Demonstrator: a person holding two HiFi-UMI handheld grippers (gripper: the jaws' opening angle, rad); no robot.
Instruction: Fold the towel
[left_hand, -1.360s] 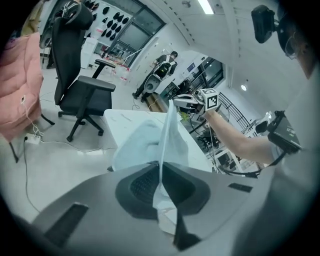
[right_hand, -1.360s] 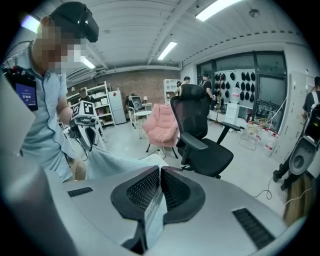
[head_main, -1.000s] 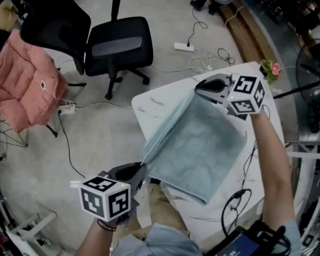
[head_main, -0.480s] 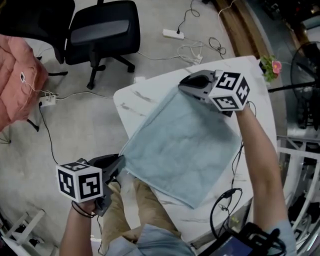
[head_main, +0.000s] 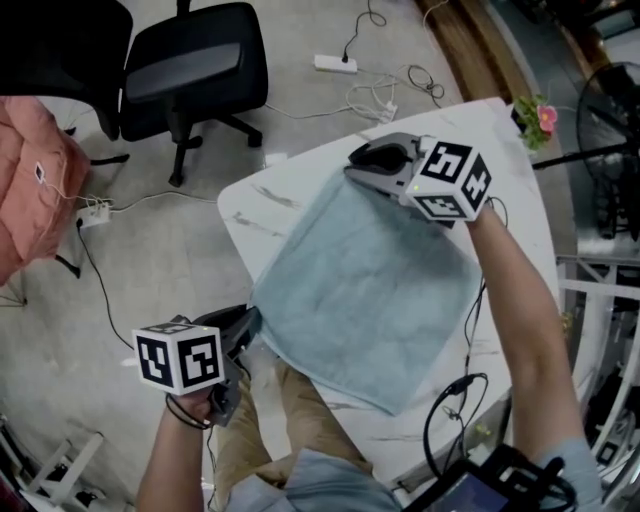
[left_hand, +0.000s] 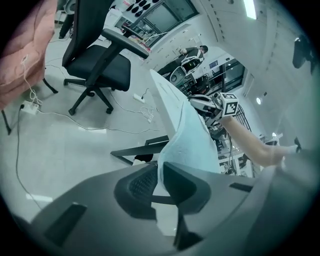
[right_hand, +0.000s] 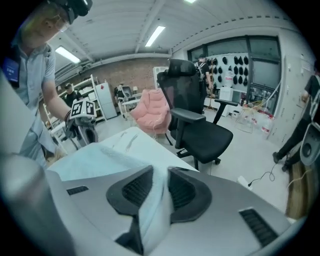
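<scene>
Your left gripper (head_main: 247, 325) and right gripper (head_main: 360, 168) each pinch a corner of the towel (head_main: 370, 290), and their jaws have just been easing open. The towel lies flat on the table (head_main: 285, 185) — but the near-left corner sits right at the edge, so it may droop off and skew the fold.

Left tongs (head_main: 248, 322) sit low and close to the body, and the right arm (head_main: 520, 300) stretches far out with the right tongs (head_main: 360, 168). Both angle downward. Their jaws have just been easing open, each with a towel (head_main: 365, 290) corner pinched between them.
</scene>
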